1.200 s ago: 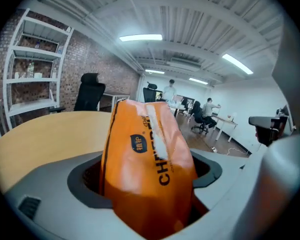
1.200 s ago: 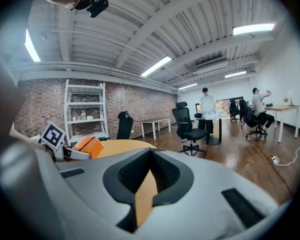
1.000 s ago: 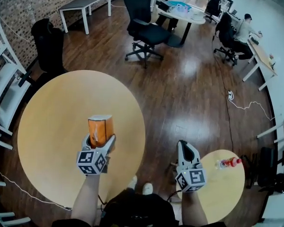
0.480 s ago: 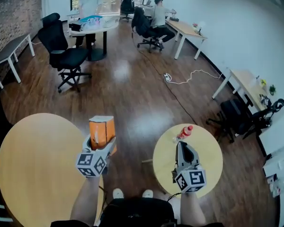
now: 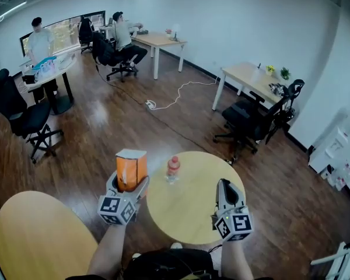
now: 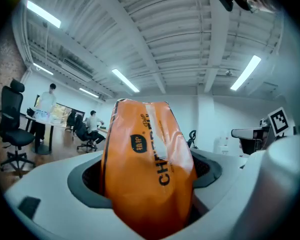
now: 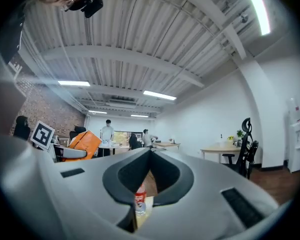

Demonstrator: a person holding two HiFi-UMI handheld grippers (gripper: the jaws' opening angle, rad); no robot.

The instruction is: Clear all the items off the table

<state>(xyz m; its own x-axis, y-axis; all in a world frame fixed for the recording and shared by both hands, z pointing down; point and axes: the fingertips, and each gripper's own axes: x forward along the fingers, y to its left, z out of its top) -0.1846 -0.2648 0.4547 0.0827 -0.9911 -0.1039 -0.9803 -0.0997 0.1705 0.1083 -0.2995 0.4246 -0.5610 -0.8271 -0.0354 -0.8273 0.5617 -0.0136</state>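
Observation:
An orange tissue pack [image 5: 131, 168] stands upright in my left gripper [image 5: 128, 184], whose jaws are shut on its lower part, held in the air over the left edge of the small round wooden table [image 5: 201, 206]. In the left gripper view the pack [image 6: 147, 164] fills the space between the jaws. A small clear bottle with a red cap and label [image 5: 172, 169] stands on that table's far left side. My right gripper [image 5: 224, 186] hovers over the table's right part, shut and empty; the bottle [image 7: 140, 204] shows through the gap below its meeting tips.
A larger round wooden table [image 5: 35, 238] sits at the lower left. Black office chairs [image 5: 254, 118] and desks [image 5: 248, 74] stand beyond on the dark wood floor. A white cable [image 5: 175, 95] runs across it. People are at the far tables [image 5: 46, 69].
The head view has swung round: the large table slid off to the lower left and the small table with the bottle came to the centre. Both grippers keep their pose, the left still holding the pack.

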